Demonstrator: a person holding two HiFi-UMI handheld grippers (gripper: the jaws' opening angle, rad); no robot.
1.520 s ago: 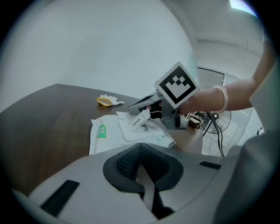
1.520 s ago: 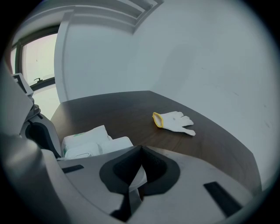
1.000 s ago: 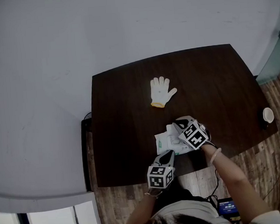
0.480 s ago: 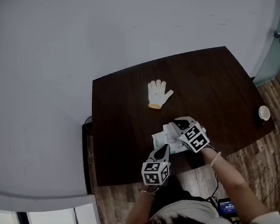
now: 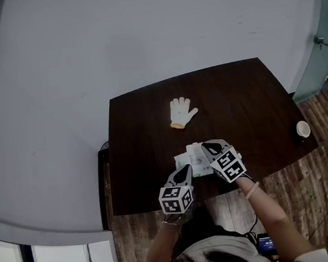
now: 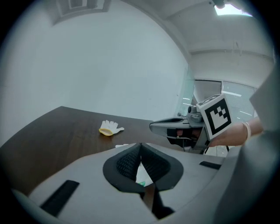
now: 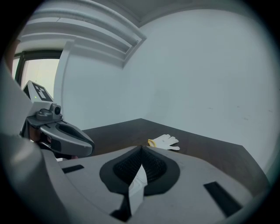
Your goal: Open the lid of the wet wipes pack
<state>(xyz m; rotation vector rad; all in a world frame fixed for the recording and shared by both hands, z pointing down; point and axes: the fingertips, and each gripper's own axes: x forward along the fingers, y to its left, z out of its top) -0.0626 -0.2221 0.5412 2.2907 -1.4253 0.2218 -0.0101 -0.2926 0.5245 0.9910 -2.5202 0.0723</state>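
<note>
The white and green wet wipes pack (image 5: 192, 159) is held between my two grippers near the front edge of the dark table (image 5: 136, 141). My left gripper (image 5: 186, 171) grips it from the near left. Its jaws are shut on a white and green edge of the pack (image 6: 141, 178). My right gripper (image 5: 207, 148) is at the pack's right side, shut on a thin white flap (image 7: 137, 184). Whether that flap is the lid cannot be told. The left gripper view shows the right gripper (image 6: 175, 127) close by on the right.
A white work glove (image 5: 180, 112) with a yellow cuff lies farther back on the table. A small white cup (image 5: 302, 128) stands near the right edge. Wooden floor shows beyond the table's front and right edges. A pale wall is behind it.
Both grippers have risen together and shifted a little left in the head view, and the pack has come with them. The glove has stayed where it was on the table.
</note>
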